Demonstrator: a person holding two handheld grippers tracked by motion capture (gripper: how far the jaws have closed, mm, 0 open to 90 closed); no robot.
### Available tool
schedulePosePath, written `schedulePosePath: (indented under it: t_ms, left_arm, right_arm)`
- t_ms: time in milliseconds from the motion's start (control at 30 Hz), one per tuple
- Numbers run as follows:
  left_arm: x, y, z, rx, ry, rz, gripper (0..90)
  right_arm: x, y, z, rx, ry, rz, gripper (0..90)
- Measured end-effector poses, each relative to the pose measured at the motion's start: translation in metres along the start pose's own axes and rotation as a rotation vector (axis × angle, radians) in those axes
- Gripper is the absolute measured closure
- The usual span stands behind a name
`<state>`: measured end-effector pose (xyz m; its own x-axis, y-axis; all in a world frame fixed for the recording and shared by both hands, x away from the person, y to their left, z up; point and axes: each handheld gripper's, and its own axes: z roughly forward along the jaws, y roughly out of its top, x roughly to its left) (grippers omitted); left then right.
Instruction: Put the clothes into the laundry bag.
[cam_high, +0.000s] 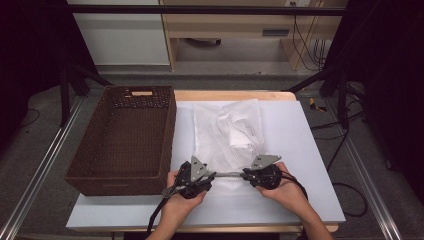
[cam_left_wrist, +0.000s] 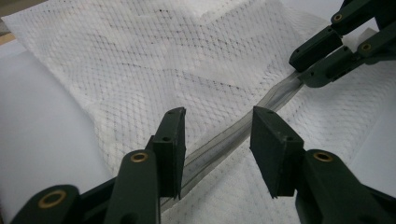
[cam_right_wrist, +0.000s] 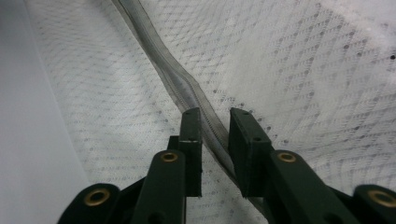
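Observation:
A white mesh laundry bag (cam_high: 227, 130) lies flat on the white tabletop (cam_high: 295, 150), with something white folded inside it. Its grey zipper (cam_high: 229, 174) runs along the near edge between my two grippers, which face each other. My left gripper (cam_high: 212, 176) is open; in the left gripper view the zipper (cam_left_wrist: 224, 137) passes between its jaws (cam_left_wrist: 218, 126), close to the left one. My right gripper (cam_high: 245, 175) stands with a narrow gap, and the zipper (cam_right_wrist: 163, 60) runs through that gap (cam_right_wrist: 215, 123) without being pinched. The right gripper (cam_left_wrist: 301, 70) also shows at the zipper's far end.
A dark brown woven basket (cam_high: 117, 185) stands on the table's left side, right beside the bag. Metal rails run along both sides of the table, and cables lie on the floor to the right.

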<state>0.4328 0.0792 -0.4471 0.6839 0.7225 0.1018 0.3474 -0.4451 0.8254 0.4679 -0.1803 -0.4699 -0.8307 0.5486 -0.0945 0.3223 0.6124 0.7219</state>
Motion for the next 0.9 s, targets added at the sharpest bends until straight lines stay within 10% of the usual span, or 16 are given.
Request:
schedulePosePath:
  t_ms: [900]
  left_arm:
    - [0.009, 0.017, -0.017, -0.051, -0.025, -0.113, 21.1]
  right_arm:
    - [0.002, 0.018, -0.032, -0.182, -0.14, 0.035, 9.8]
